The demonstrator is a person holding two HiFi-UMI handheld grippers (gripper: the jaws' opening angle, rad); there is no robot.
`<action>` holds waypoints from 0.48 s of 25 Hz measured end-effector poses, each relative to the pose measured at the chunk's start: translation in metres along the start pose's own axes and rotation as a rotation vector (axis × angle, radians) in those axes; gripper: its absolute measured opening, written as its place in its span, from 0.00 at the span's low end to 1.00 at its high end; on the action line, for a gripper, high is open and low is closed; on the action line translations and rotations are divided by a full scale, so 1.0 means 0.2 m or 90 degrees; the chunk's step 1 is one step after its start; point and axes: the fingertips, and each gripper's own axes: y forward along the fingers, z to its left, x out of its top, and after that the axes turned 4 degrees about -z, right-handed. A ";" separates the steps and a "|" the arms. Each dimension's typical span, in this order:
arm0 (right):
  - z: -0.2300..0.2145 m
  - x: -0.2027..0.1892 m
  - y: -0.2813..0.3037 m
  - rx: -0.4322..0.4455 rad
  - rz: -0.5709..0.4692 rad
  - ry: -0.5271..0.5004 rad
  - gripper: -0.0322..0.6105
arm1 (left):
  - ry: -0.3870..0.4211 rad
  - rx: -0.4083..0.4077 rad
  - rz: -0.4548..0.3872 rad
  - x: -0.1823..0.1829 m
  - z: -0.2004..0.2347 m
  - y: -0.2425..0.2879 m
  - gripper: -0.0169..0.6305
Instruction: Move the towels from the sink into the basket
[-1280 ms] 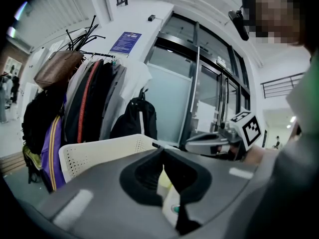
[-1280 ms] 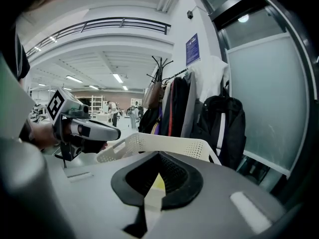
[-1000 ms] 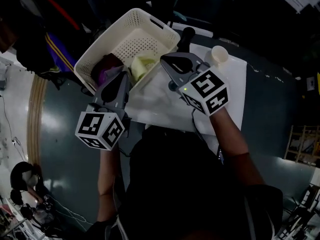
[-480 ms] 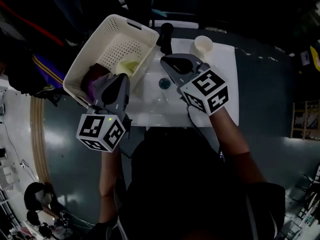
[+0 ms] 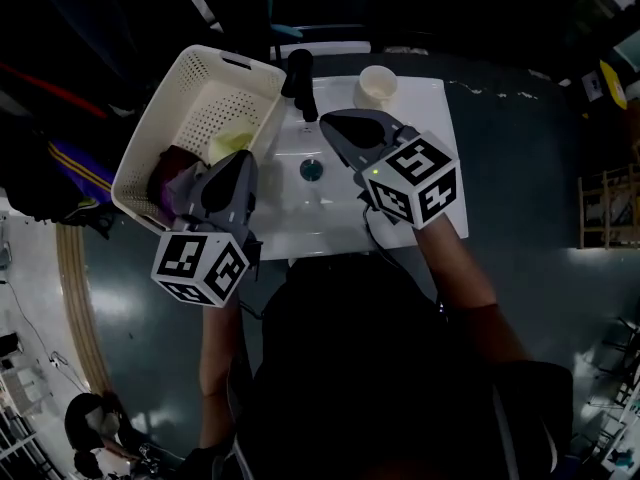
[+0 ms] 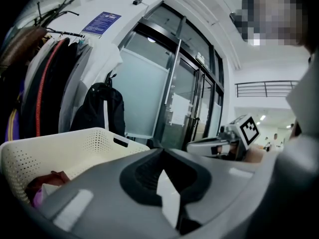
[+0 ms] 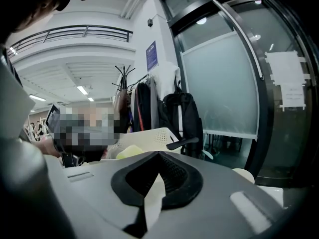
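- Left gripper [image 5: 238, 163] and right gripper [image 5: 330, 121]: jaws clenched, nothing held.
- Sink [image 5: 335, 208] basin looks bare; towels [image 5: 227, 142] lie in basket [image 5: 215, 54] at its left edge, nearest left gripper.

Basket [image 5: 215, 108]: cream plastic with perforated walls and floor and a slot handle at the far end. It stood upright at the left edge of the sink [image 5: 330, 213]; contact between the two could not be resolved.

Two towels lay inside, toward the near end. The yellow-green towel [image 5: 228, 143] was crumpled by the right wall. The purple towel [image 5: 165, 173] was bunched in the near left corner, just beside the first and partly hidden.

The sink was a white rectangular basin, its surface showing white around a dark round drain [image 5: 312, 170].
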 end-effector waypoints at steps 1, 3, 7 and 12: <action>0.00 0.00 -0.01 -0.002 -0.002 0.004 0.05 | 0.000 -0.003 0.001 0.00 -0.01 0.01 0.03; -0.01 -0.01 -0.02 -0.005 -0.004 0.011 0.05 | 0.001 -0.008 0.002 -0.01 -0.02 0.01 0.03; -0.02 -0.03 -0.04 -0.009 0.000 0.016 0.05 | -0.003 -0.014 0.005 -0.02 -0.03 0.03 0.03; -0.03 -0.04 -0.03 -0.007 -0.003 0.028 0.05 | -0.007 -0.011 0.008 -0.04 -0.01 0.04 0.03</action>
